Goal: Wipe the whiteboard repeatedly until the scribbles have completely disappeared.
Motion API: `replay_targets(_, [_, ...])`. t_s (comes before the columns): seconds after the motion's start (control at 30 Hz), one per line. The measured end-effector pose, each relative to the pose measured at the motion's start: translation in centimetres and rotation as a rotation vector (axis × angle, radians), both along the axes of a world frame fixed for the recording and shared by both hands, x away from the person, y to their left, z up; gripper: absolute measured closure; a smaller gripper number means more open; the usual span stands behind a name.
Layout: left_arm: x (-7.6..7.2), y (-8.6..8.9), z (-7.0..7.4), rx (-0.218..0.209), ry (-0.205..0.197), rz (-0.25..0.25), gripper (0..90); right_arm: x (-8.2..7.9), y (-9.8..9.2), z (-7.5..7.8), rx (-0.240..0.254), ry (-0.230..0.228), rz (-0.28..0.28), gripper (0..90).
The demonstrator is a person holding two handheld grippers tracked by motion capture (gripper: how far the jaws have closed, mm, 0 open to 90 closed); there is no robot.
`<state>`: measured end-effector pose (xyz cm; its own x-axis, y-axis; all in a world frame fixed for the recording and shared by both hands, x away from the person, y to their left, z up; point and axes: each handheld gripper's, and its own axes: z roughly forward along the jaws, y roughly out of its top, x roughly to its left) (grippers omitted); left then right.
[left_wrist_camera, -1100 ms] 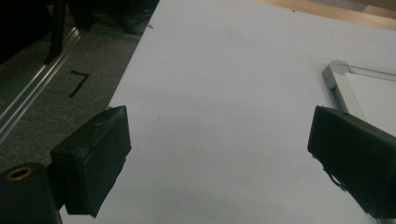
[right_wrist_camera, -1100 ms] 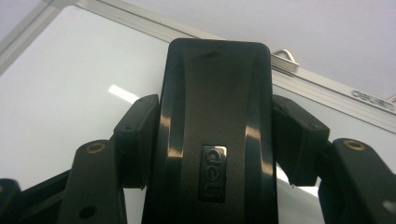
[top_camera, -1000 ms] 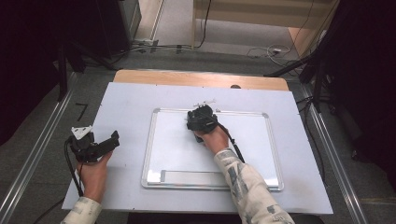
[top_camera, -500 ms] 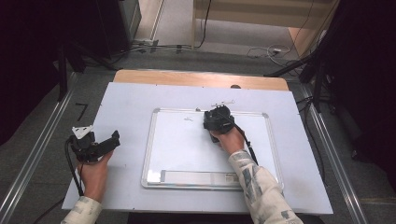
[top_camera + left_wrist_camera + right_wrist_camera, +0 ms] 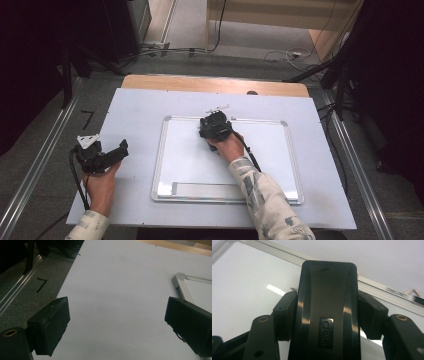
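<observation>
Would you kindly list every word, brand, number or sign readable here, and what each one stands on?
"deli": embossed on the black eraser.
"7"-shaped black mark: on the grey floor left of the table.
Dark print on the whiteboard frame: too blurred to read.

The eraser [image 5: 327, 312] was glossy black with an embossed logo, the whiteboard [image 5: 270, 150] white within a silver frame, the table [image 5: 140, 110] pale lavender-grey, both tongs black, and the sleeve [image 5: 265, 205] cream with grey print.
</observation>
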<state>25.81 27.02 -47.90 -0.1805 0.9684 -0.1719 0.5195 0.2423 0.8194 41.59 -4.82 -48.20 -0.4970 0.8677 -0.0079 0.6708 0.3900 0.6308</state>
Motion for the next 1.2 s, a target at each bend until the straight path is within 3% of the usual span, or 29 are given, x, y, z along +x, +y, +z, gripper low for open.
replay_targets(0.2, [-0.1,0.1,0.0,-0.002,-0.002,0.004,6.4,-0.1,1.8,0.0,-0.003,0.000,0.043,36.3])
replay_targets(0.33, [-0.1,0.2,-0.1,-0.003,0.000,0.005,6.4,-0.2,1.2,0.1,-0.007,0.015,0.048,36.3])
replay_targets(0.63, [-0.1,0.0,0.0,0.002,-0.001,0.003,6.4,-0.2,-2.0,0.2,-0.001,0.029,-0.008,36.3])
replay_targets(0.77, [-0.1,-0.1,0.0,0.002,-0.002,0.001,6.4,-0.3,-1.5,0.2,-0.003,0.030,-0.008,36.2])
replay_targets(1.0, [0.0,0.0,0.0,0.002,-0.002,0.000,6.5,-1.0,1.0,0.1,-0.008,0.037,0.051,36.1])
replay_targets(1.2, [0.0,0.0,0.0,0.000,-0.003,0.001,6.4,-1.1,-0.8,0.2,-0.007,0.048,0.027,36.2])
